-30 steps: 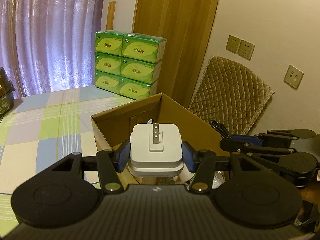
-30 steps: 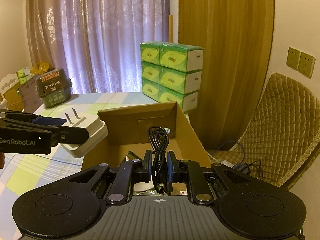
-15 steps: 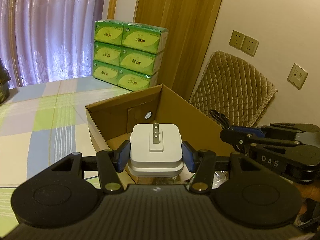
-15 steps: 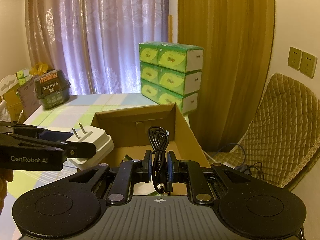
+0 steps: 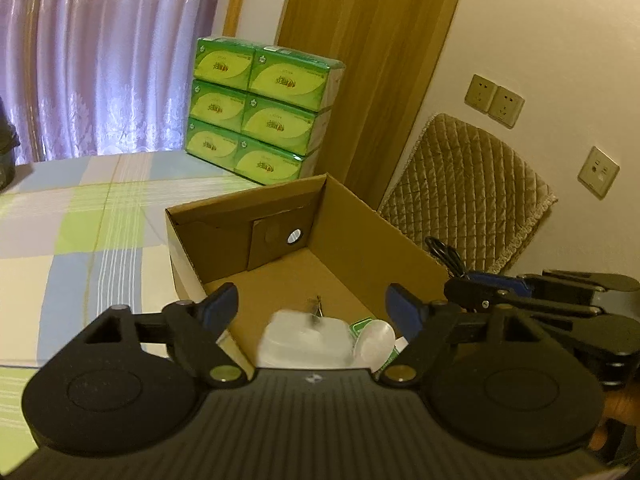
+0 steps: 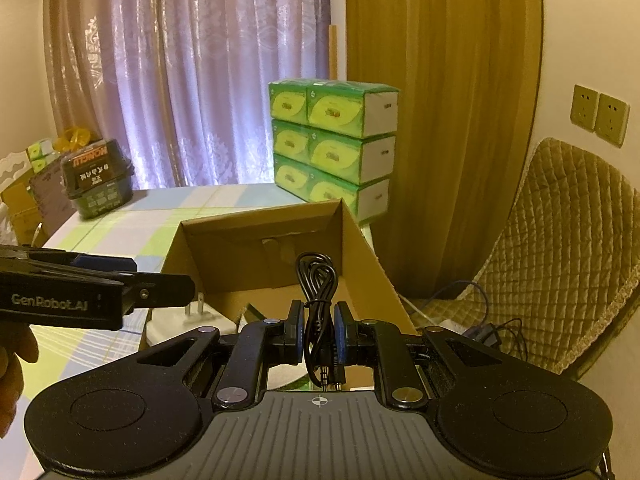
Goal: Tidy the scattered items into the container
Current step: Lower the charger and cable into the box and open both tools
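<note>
The left gripper (image 5: 312,308) has sprung open, and the white plug adapter (image 5: 304,340) drops blurred into the cardboard box (image 5: 360,216); the right gripper (image 6: 319,334) clamps the black cable (image 6: 316,280) above it, apparently next.

Left gripper (image 5: 312,306): jaws spread wide, nothing between the blue pads (image 5: 218,304), pointing forward and slightly down. Right gripper (image 6: 318,334): jaws closed tight on a bundled black cable (image 6: 318,304), held roughly level just right of the left one. Bare hand (image 6: 14,364) visible at the left unit's grip.
</note>
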Tool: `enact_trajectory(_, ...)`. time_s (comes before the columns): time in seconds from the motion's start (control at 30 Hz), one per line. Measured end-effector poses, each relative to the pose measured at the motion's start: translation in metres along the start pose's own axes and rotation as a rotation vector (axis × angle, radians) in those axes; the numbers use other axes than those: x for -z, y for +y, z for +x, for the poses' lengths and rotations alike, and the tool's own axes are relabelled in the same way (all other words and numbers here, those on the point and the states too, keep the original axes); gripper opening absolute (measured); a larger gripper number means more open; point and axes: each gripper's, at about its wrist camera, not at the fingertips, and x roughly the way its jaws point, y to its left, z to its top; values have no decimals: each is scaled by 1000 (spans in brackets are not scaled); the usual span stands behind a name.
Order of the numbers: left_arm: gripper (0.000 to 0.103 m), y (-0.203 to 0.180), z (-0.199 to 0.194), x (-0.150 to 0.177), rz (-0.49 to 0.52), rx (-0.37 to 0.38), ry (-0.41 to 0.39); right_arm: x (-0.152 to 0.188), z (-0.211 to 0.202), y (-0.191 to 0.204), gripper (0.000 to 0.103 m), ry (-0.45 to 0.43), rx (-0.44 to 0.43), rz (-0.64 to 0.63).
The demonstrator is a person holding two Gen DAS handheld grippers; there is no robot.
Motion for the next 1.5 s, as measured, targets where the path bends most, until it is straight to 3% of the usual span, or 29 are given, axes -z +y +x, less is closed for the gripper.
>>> enact_trajectory(1.03,77,14,-16,8,-7,-20,1,-9,3,20,17,0,-19,-37)
enact_trajectory(1.5,77,22,-18,11,-15,-31,7,-13,7,16,18,-42,-50,3)
